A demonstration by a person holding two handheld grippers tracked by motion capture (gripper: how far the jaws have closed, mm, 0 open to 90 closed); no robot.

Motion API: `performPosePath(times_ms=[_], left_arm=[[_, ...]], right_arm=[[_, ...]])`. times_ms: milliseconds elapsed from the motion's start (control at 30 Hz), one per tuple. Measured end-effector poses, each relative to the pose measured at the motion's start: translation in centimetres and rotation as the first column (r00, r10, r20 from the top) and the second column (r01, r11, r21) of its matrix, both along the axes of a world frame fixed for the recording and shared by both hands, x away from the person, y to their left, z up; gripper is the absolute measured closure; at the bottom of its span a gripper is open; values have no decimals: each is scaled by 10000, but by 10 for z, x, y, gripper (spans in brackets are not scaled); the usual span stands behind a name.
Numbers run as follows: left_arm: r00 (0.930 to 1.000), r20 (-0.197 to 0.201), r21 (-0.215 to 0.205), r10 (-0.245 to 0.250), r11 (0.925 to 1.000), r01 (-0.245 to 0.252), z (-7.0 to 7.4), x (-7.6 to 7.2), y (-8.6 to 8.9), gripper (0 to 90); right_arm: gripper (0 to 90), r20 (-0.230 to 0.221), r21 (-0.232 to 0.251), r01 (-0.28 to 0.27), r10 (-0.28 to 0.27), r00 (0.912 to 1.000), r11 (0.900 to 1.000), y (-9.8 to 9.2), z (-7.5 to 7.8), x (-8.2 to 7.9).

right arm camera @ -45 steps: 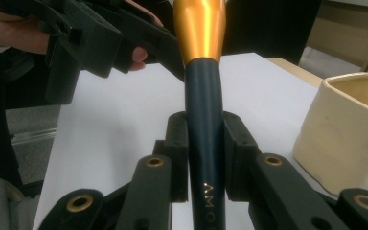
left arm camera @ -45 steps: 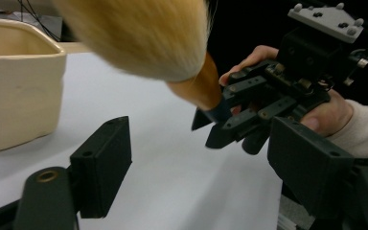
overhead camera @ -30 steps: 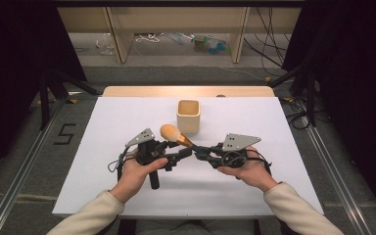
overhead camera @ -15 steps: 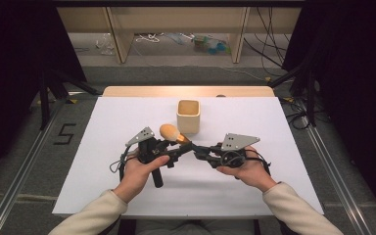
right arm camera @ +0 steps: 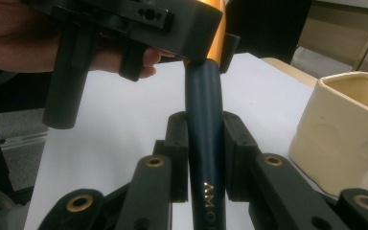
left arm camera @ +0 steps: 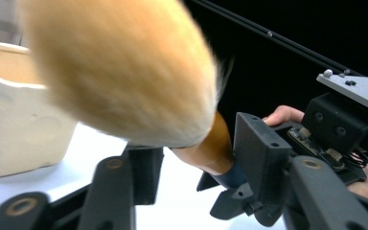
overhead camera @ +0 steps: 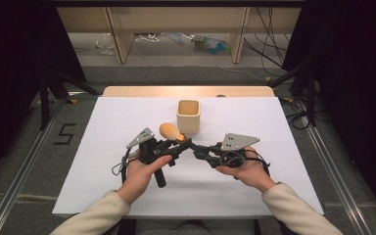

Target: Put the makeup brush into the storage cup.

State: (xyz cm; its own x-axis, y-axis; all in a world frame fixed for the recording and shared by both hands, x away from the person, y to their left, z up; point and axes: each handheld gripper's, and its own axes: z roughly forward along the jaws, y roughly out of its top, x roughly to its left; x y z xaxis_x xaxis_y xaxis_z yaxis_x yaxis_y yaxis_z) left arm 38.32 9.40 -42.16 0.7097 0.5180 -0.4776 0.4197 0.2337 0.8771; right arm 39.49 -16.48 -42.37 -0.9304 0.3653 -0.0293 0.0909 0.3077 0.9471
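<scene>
A makeup brush with a fluffy orange head [overhead camera: 169, 131], copper ferrule [left arm camera: 211, 148] and dark blue handle [right arm camera: 205, 143] hangs level above the white table. My right gripper [overhead camera: 196, 147] is shut on the handle, whose sides both pads [right arm camera: 177, 143] press in the right gripper view. My left gripper [overhead camera: 181, 142] has just been closing around the ferrule. In the left gripper view one pad [left arm camera: 261, 153] meets the ferrule and a thin gap remains at the other. A cream cup [overhead camera: 188, 116] stands upright just behind the brush.
White sheet [overhead camera: 103, 147] covers the table, with a wooden strip [overhead camera: 186, 91] along its far edge. Dark frames and cables lie on the floor at both sides. Both forearms enter from the bottom.
The left gripper's jaws have drawn in around the brush's ferrule. Both hands and the brush stay in the same place.
</scene>
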Motion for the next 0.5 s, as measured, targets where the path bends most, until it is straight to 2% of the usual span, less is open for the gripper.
performPosePath(times_ms=[200, 333, 500], left_arm=[[9998, 187, -37, 68, 10000, -68, 1, -1, -2, 595], [9994, 320, -45, -111, 9999, 112, 3, -2, -4, 629], [9960, 820, 481, -344, 9984, 305, 7, -3, -5, 651]], right_arm=[[761, 34, 23, 99, -99, 9999, 9999, 1, -1, 0], [759, 20, 30, 151, -151, 9999, 9999, 2, -2, 0], [743, -51, -18, 295, -295, 9996, 9996, 4, -3, -1]])
